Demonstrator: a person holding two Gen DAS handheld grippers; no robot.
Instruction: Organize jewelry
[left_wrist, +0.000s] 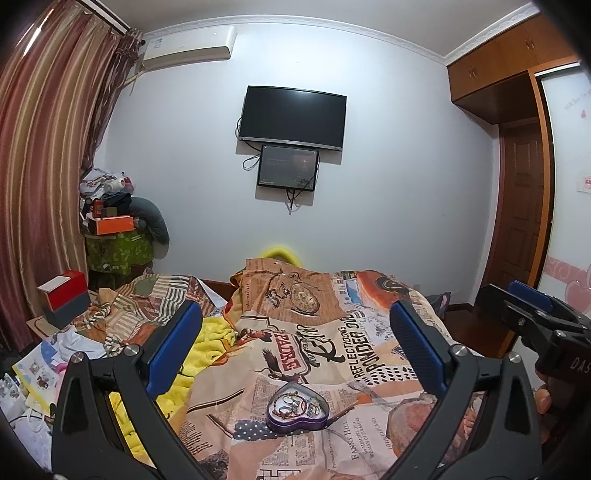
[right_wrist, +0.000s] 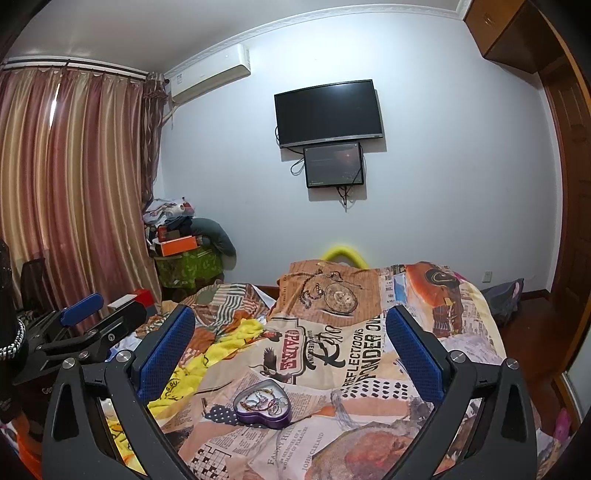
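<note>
a purple heart-shaped metal tin (left_wrist: 297, 407) holding a tangle of rings and thin bracelets (left_wrist: 295, 400) is seen lying on a bed covered by a newspaper-print quilt (left_wrist: 332, 339). the left claw (left_wrist: 295, 343) is held above the bed with its blue-padded fingers (left_wrist: 173, 347) spread wide, nothing between them. the right claw (right_wrist: 291, 343) is likewise spread wide and holds nothing. a crumpled yellow blanket (right_wrist: 221, 354) is seen left of the tin.

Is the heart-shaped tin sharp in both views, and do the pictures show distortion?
Left wrist view: heart-shaped tin fairly sharp, its small contents hard to tell apart; ceiling moulding bows, dark corners. Right wrist view: same tin equally clear; curtain bends at the edge.
</note>
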